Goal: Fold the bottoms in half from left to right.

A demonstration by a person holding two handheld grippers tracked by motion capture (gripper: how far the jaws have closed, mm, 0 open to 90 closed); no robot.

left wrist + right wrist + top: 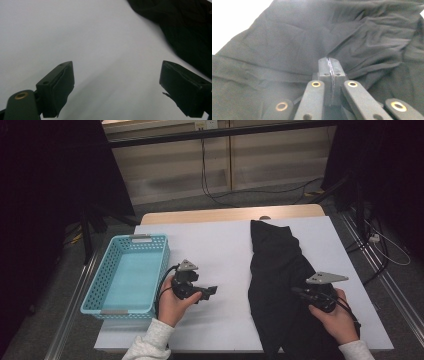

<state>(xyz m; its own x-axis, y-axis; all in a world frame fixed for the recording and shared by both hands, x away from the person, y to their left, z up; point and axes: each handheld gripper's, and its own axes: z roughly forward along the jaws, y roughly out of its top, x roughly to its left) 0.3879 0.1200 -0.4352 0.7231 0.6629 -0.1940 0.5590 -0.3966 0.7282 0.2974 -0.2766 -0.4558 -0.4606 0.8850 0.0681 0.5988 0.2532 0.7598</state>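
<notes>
The right gripper [329,62] has its jaws clenched over the black cloth [280,270]; the left gripper [117,87] hovers, jaws spread wide, above the counter [210,245].

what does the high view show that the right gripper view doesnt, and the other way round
High view alone: the turquoise basket at the table's left, the white table cover, the left hand-held gripper over bare cover, the person's hands and sleeves, and the floor cables beyond the table.

Right gripper view alone: the right hand-held gripper seen close, its jaws pressed together, with the cloth's folds and creases around their tips. Whether fabric is pinched between them is unclear.

Both: the black cloth and the right hand-held gripper over it.
</notes>
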